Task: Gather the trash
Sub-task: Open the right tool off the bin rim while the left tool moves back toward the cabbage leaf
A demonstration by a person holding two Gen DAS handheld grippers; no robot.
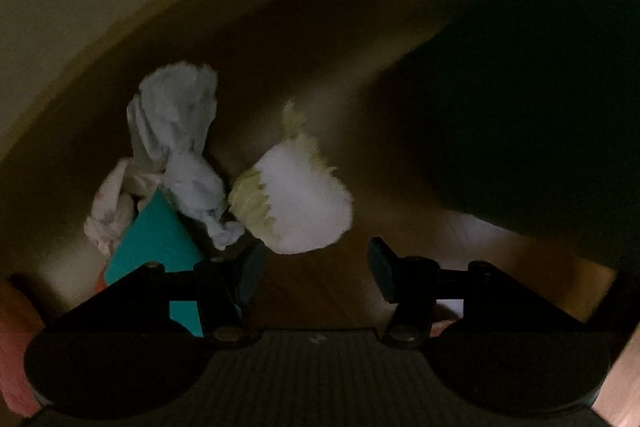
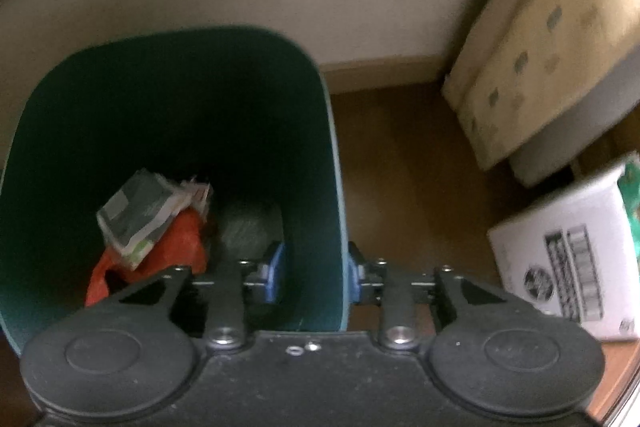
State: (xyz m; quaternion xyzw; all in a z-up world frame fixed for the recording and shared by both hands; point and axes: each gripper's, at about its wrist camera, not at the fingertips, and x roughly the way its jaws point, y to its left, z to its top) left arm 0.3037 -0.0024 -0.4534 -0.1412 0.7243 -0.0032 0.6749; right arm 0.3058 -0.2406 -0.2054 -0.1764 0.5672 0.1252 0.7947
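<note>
The left gripper (image 1: pixel 316 267) stands half open at the lower centre of its view, nothing between its pads, above dim wooden floor (image 1: pixel 320 99). Just beyond, from left to right: a crumpled white wrapper (image 1: pixel 108 211), a teal card (image 1: pixel 156 239), a twisted pale tissue (image 1: pixel 180 139), a white-and-yellow scrap (image 1: pixel 300 203). The right gripper (image 2: pixel 316 273) straddles the right wall of the green bin (image 2: pixel 336 187), pads apart from it. Paper (image 2: pixel 136 215) and an orange bag (image 2: pixel 168 251) lie inside; a white box (image 2: pixel 568 259) sits at far right.

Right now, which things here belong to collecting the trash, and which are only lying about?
Belong to the job:
- green bin
- crumpled tissue
- white and yellow scrap
- paper and orange bag in the bin

Just lying about:
- white box
- patterned cushion
</note>
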